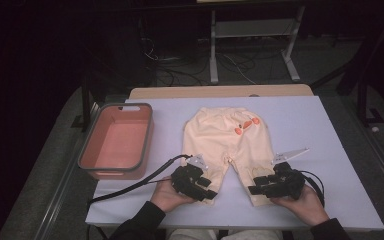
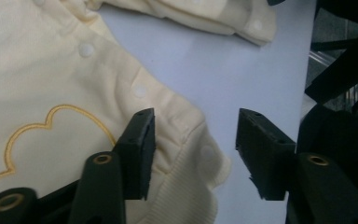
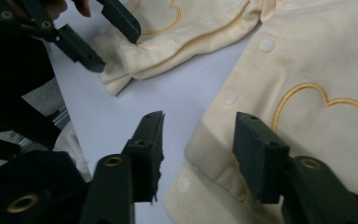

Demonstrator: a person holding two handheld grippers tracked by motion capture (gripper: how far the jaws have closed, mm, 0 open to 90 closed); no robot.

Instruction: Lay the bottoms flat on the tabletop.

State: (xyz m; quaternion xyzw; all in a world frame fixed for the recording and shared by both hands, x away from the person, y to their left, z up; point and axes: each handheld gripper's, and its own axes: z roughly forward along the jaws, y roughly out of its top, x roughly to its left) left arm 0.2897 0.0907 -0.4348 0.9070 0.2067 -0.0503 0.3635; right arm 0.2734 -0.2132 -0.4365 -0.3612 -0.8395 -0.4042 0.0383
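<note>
A pair of pale yellow baby trousers lies flat on the white desk, waist toward the far edge and both leg cuffs toward the person. The high view shows the whole layout: the left gripper sits at the cuff of the left leg, the right gripper at the cuff of the right leg, each held in a hand coming in from the near edge. It also shows small orange marks near the waist and a salmon-coloured bin with a grey rim standing well apart to the left, close to the desk's left edge.

The gripper views add what the high view cannot resolve. In the left gripper view the jaws stand spread; the ribbed cuff lies between them, just beside one jaw, with no pad pressing on it. A row of snap buttons runs along the inner leg seam, and a yellow cloud outline is stitched on the cloth. In the right gripper view the jaws are likewise spread, one over bare desk, the other over the cloth beside the other cuff, nothing pinched.

Bare desk lies open to the right of the trousers and between the two legs; both cuffs lie close to the near edge.
</note>
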